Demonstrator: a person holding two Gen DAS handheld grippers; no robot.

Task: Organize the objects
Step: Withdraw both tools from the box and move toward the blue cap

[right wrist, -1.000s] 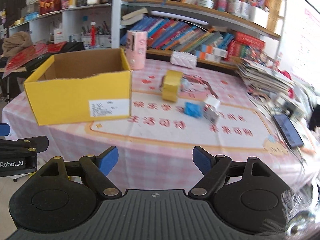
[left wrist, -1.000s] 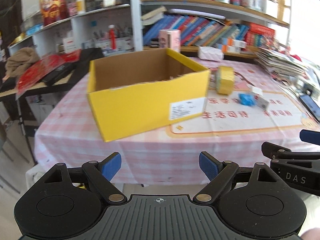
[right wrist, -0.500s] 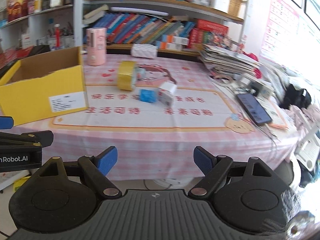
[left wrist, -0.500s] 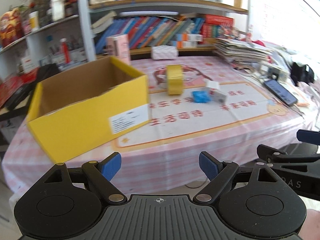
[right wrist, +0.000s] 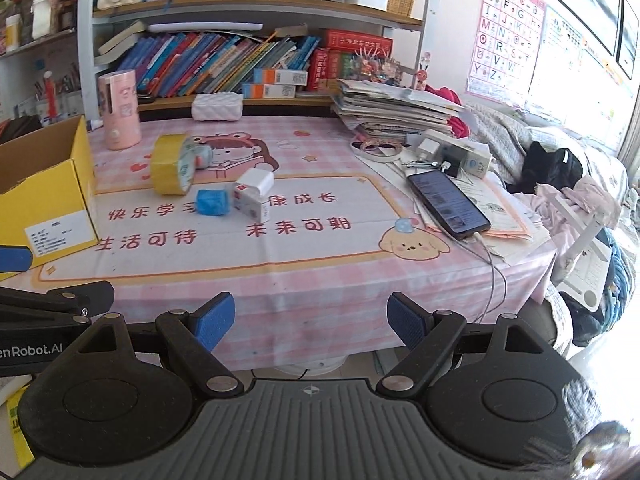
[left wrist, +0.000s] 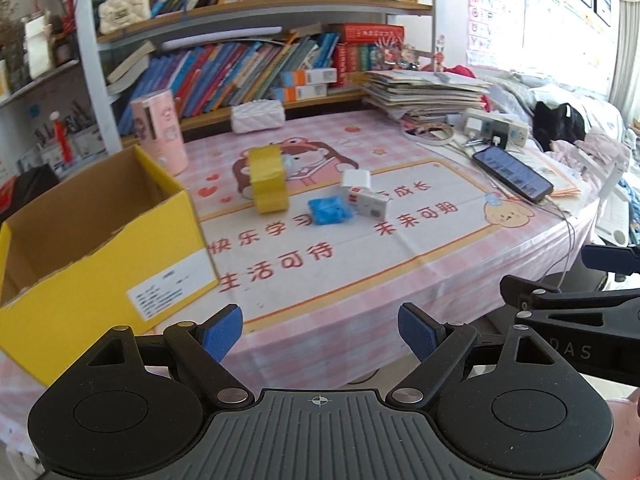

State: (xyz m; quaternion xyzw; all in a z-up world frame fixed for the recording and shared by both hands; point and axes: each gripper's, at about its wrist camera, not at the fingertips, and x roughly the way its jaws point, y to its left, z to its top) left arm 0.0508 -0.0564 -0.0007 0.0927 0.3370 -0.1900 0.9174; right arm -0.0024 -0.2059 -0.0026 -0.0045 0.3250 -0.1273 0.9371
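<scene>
Tongs of the left hand [left wrist: 320,330] fill the lower part of the left wrist view; their blue pads [left wrist: 222,330] stand wide apart and nothing is between them. They hang before the near edge of the counter [left wrist: 320,300], which wears a pink checked cloth. On the left of the counter sits an open yellow box [left wrist: 100,248] with a white label on its front wall. Behind it, near the middle, a roll of yellow tape [left wrist: 269,180] stands on its edge. To the right of the roll lies a blue crumpled packet [left wrist: 330,210], and just beside that a small white box [left wrist: 368,202] and a white charger [left wrist: 356,179]. A pink cylinder [left wrist: 160,132] stands behind the yellow box. A dark phone [left wrist: 512,172] lies far to the right, near a stack of papers [left wrist: 424,92]. Part of the right tongs [left wrist: 576,300] comes in at the right edge.

From the right wrist view, the right tongs [right wrist: 310,326] also stand wide open and empty, before the counter edge [right wrist: 312,288]. The yellow box [right wrist: 44,200] is at the left, partly cut off. The tape roll [right wrist: 172,166], the blue packet [right wrist: 213,202] and the small white box [right wrist: 250,202] lie close together beyond the printed mat, with free cloth between them and the tongs. The phone [right wrist: 448,204] with its cable lies at the right, next to a white power strip [right wrist: 452,152]. Bookshelves [right wrist: 240,20] rise behind the counter. The left tongs [right wrist: 52,300] show at the left edge.
</scene>
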